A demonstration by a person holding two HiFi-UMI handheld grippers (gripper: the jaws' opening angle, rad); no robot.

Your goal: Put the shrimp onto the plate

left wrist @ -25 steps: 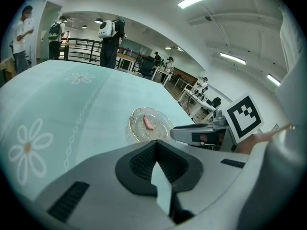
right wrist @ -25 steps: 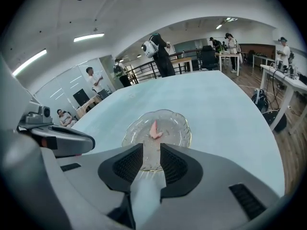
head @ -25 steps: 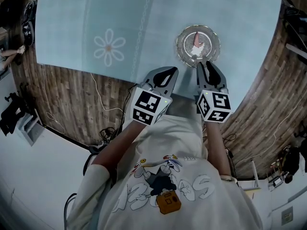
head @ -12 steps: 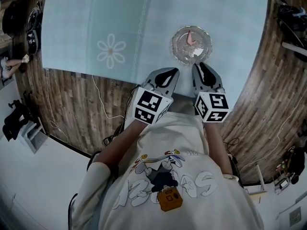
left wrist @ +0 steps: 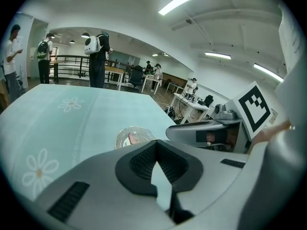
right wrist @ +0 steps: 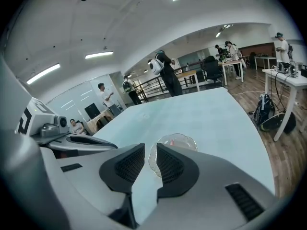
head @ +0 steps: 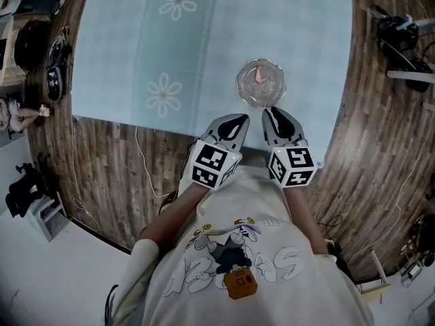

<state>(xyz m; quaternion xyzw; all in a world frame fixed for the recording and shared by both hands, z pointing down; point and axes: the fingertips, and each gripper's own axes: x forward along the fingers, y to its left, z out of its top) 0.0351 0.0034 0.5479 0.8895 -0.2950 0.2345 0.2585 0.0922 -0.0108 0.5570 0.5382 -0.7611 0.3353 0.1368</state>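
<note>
On my head feed the counter (head: 299,32) carries a pale blue cloth, with 2 white daisy prints (head: 164,94) on its left part. At the near edge, the left gripper (head: 234,119) hangs over the rim of the cloth. In the left gripper view its jaws meet at the tips, leaving only a thin wedge of blue showing lower down, and they hold nothing (left wrist: 156,145). Its marker cube (head: 215,165) sits close to my shirt.

Just beyond both grippers stands the clear glass plate (head: 245,95), upright and flat on the cloth. The pink shrimp (head: 259,75) lies inside it, toward the far side. It also shows as a pink spot in the dish from the left gripper view (left wrist: 133,138).

The right gripper (head: 270,111) is just short of the plate's near rim. Its jaws stand a narrow gap apart and are empty, and through that slit I see the plate (right wrist: 184,139). The right gripper's cube (head: 292,166) mirrors the left one. Wooden floor (head: 380,141) surrounds the counter.
</note>
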